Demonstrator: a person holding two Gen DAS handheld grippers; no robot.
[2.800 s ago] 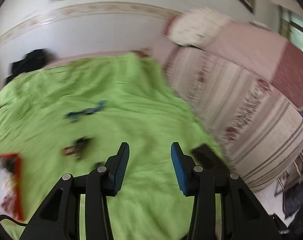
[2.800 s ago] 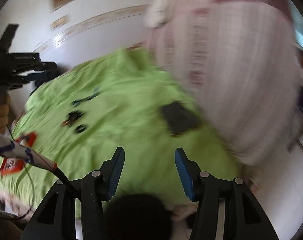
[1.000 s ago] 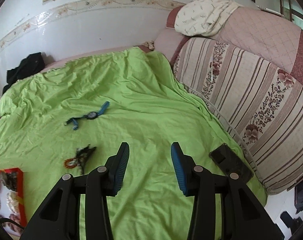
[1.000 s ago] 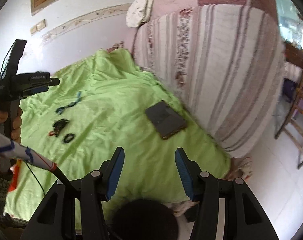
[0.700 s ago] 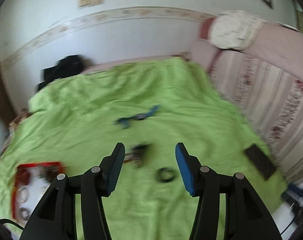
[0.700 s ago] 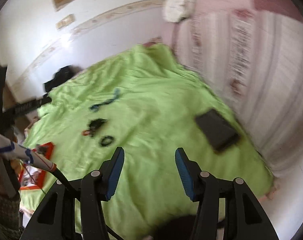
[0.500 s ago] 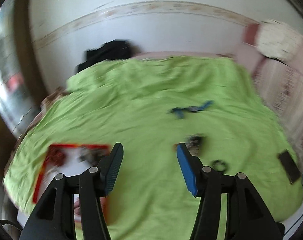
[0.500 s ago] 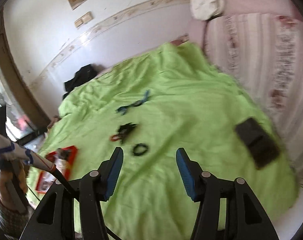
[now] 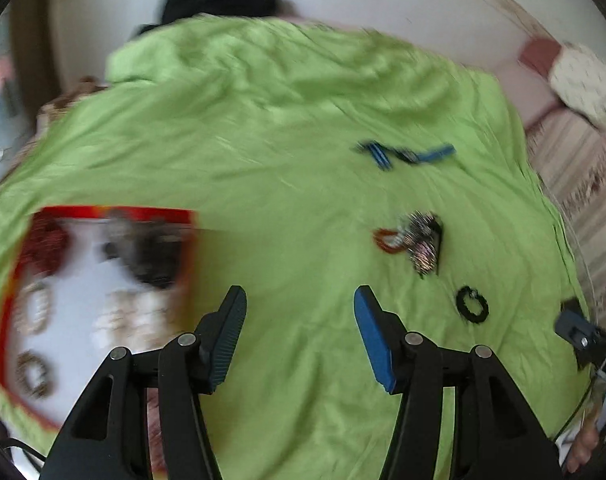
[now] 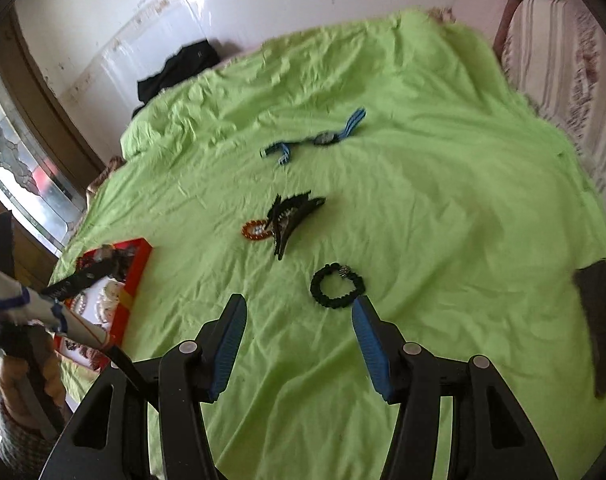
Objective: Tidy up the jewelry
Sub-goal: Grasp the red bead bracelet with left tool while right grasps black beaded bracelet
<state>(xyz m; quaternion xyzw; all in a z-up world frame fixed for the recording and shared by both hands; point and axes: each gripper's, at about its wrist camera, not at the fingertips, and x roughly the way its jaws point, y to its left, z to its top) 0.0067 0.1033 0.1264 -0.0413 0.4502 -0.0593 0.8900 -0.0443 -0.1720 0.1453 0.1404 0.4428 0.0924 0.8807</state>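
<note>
Jewelry lies loose on the green bedspread, and we grip none of it: our right gripper hangs with jaws apart and empty, the black bead bracelet just beyond its fingertips. Farther out lie a black-and-orange ornament, then a blue watch. Our left gripper, whose jaws have just been opening, holds nothing beside the red jewelry box at the bedspread's left edge.
</note>
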